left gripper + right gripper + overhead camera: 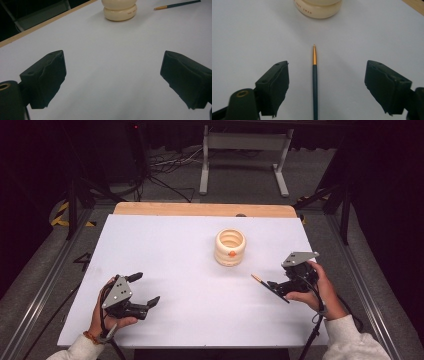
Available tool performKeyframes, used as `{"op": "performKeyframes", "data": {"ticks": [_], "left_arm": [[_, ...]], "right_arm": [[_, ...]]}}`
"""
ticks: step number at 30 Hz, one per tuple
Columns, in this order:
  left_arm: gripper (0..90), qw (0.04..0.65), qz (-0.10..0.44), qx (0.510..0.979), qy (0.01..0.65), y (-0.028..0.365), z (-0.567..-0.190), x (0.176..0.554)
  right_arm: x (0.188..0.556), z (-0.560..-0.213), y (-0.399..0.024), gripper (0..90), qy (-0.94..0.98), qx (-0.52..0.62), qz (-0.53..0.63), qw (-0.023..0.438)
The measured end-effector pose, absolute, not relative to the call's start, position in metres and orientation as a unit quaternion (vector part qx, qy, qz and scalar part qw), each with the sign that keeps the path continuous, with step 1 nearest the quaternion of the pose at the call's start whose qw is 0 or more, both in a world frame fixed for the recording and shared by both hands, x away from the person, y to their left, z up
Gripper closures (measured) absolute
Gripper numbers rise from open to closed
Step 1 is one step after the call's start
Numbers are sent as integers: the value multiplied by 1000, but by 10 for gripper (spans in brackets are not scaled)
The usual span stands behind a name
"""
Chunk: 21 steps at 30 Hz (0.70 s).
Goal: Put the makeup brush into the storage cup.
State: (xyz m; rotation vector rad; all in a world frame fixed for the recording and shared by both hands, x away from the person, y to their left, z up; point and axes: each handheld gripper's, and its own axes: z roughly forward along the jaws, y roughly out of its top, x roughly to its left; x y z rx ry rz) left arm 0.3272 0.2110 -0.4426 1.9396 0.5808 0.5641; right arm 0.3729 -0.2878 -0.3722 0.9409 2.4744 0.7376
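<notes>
The pen (315,82) lies flat on the surface (175,250), at 4 o'clock from the cup (230,247), between the right hand-held gripper's (325,87) wide-open jaws, untouched. Light, stiff and thin, probably slippery; pinch mid-barrel. Left hand-held gripper (112,80) open, empty.

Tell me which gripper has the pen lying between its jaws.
The right gripper: the dark pen lies between its open jaws. The left gripper has bare table between its jaws.

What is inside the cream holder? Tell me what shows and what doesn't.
The holder is open at the top; the high view shows only its ribbed inner wall, nothing sticking out. Its bottom is hidden by the near wall. The pen lies outside on the table.
</notes>
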Motion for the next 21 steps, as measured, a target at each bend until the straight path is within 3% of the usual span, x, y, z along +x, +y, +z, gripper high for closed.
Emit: {"op": "performKeyframes", "data": {"ticks": [11,21], "left_arm": [[79,495,238,802,236,211,-444,325],[81,491,239,803,238,211,-445,324]], "right_arm": [[410,-385,-249,359,925,321,145,142],[435,-407,-242,473,935,331,86,90]]}}
